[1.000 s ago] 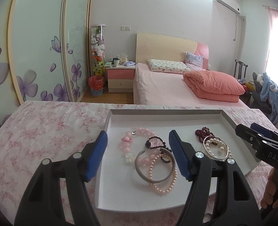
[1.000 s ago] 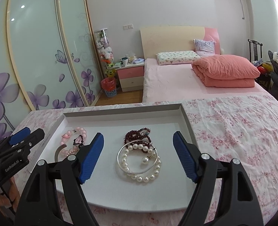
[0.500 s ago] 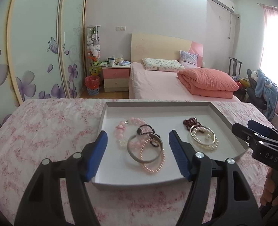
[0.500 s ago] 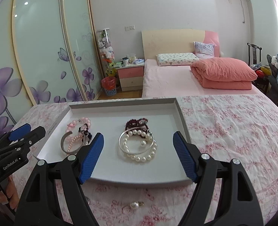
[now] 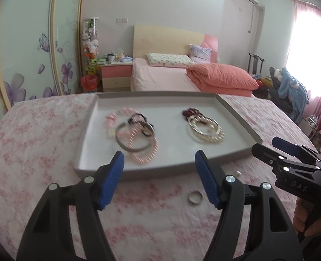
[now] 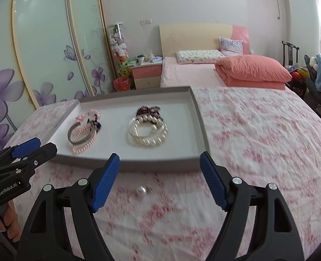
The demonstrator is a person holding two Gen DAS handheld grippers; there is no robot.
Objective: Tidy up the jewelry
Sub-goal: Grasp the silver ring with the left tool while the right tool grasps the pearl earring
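Above the pink-flowered cloth point(image 6: 258, 134), both grippers hang with nothing between their blue pads. On the left gripper point(image 5: 159, 175) the jaws stand wide apart, empty, short of the near rim of the grey tray point(image 5: 236, 113), touching nothing. On the right gripper point(image 6: 159, 179) the jaws are spread just as wide, likewise empty and clear of the cloth. One tray lies on the cloth, holding two heaps of jewelry. In the left heap I count one grey bangle point(image 5: 125, 145), one pink pearl bracelet point(image 5: 147, 154), one pale pink chunky bead bracelet point(image 5: 111, 120) and one dark bead bracelet point(image 5: 138, 117), all overlapping. In the right heap lie one white pearl bracelet point(image 6: 148, 140), one silver bangle point(image 6: 134, 121) resting on it, and one dark red bead string point(image 6: 147, 109) at its far side. Outside the tray, on the cloth near its front rim, sit two loose pieces: one silver ring point(image 5: 195, 196) just beside the left gripper's right finger, and one pearl earring point(image 6: 143, 189) between the right gripper's fingers but lower, untouched. Motion blur softens the beads, so the strands in the dark clusters cannot be counted exactly. In each view the other gripper shows only from the side at the frame's edge, its handle and the holding hand cut off.
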